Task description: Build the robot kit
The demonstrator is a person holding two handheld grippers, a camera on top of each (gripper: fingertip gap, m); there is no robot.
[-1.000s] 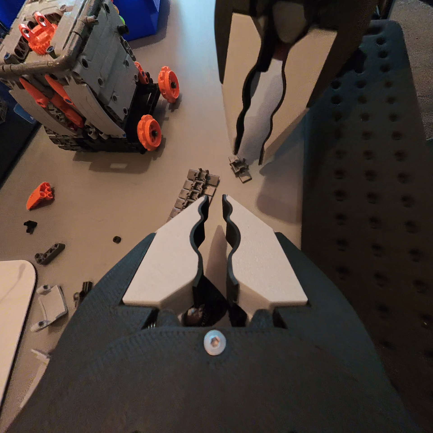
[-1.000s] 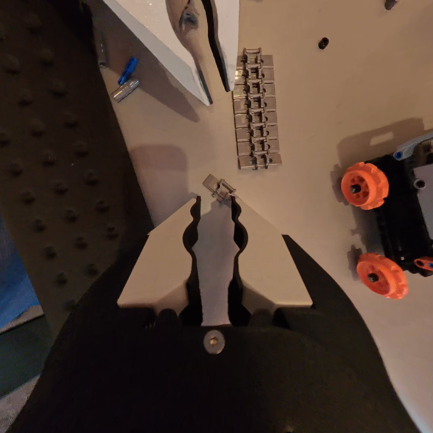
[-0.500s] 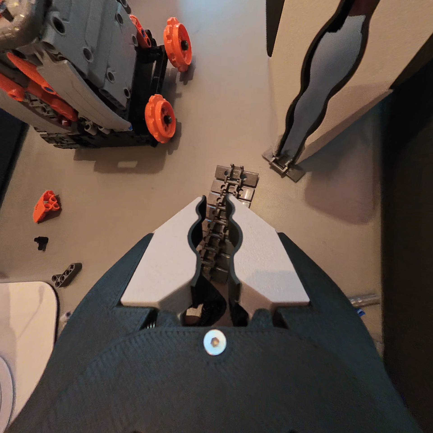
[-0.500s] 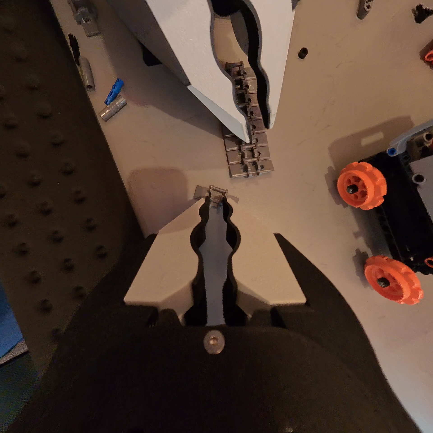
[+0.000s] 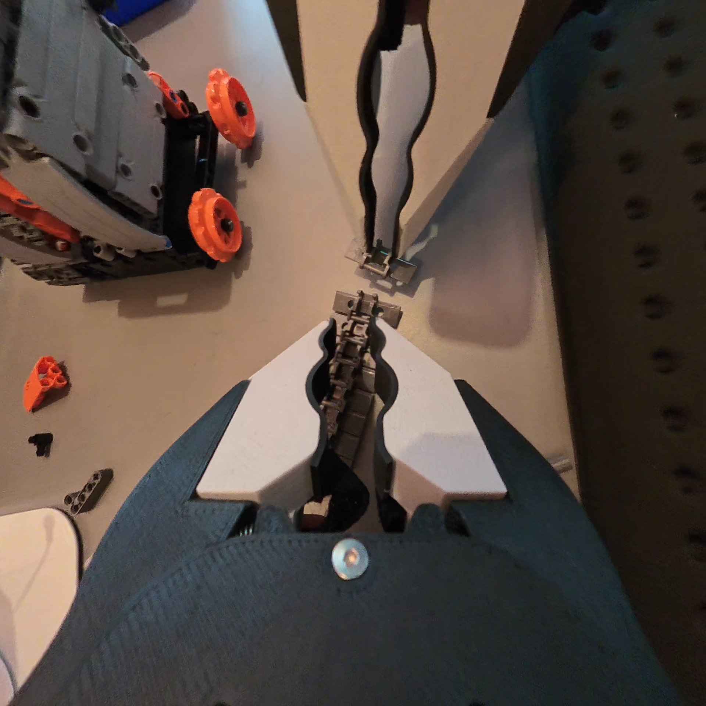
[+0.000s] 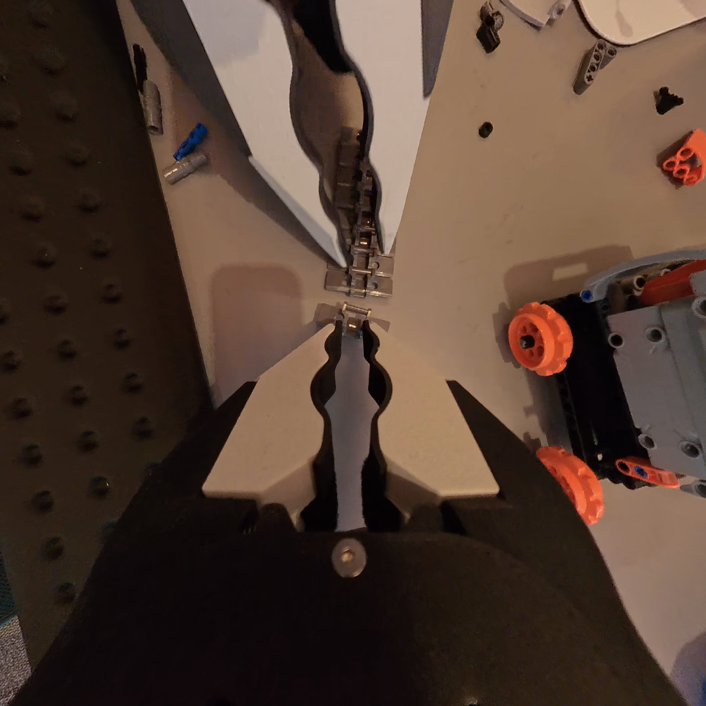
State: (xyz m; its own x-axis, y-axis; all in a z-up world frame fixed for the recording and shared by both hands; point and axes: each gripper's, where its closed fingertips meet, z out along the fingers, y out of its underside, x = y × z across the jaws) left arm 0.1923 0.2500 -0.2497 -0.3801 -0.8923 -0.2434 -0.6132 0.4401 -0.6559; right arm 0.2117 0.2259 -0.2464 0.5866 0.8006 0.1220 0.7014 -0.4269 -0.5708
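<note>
While gripped, grey ridged track strip (image 5: pixel 353 366), single link (image 6: pixel 351 320) apart

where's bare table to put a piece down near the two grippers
Bare grey table lies between the grey-and-orange brick vehicle and the grey track chain held by the left gripper. Crowded: the right gripper pinches a single grey track link close by.
</note>
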